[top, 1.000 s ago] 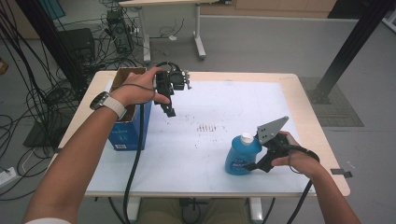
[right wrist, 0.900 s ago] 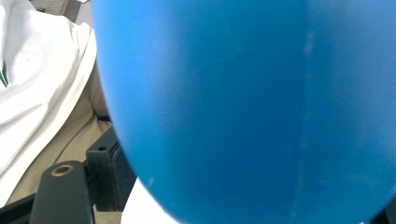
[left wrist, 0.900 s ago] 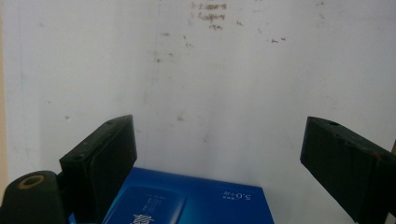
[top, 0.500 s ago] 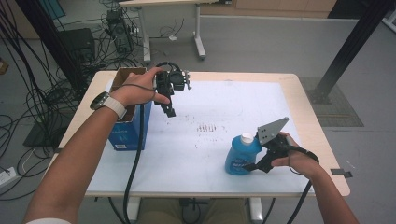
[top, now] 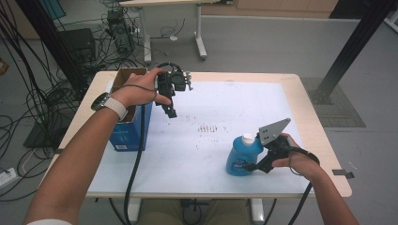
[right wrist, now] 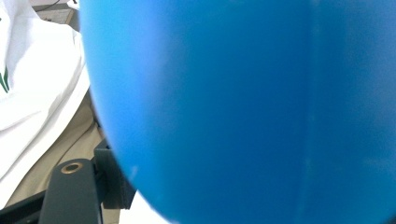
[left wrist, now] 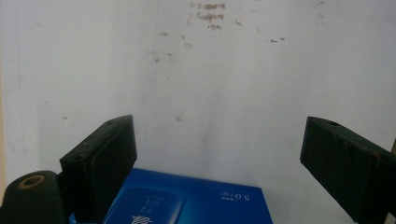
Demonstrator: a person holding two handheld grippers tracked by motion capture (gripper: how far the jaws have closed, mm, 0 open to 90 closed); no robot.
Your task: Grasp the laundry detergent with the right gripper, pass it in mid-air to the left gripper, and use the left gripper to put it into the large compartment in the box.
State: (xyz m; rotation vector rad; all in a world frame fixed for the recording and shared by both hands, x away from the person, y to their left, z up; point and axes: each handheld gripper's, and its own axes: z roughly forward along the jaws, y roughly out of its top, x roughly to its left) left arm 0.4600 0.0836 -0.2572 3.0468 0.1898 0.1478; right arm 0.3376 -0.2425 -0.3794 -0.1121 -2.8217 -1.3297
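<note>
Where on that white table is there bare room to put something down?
Bare white between the blue box and the blue bottle, and the far right stretch. Crowded where the right gripper, jaws just closing, meets the bottle, and under the left gripper.

Grey floor (top: 263, 42) surrounds a light wooden table (top: 307, 105) under a white cover (top: 234, 101). Beyond the left gripper (top: 170, 111), black cables (top: 56, 101) tangle beside what appears to be a second desk's legs (top: 199, 37).
</note>
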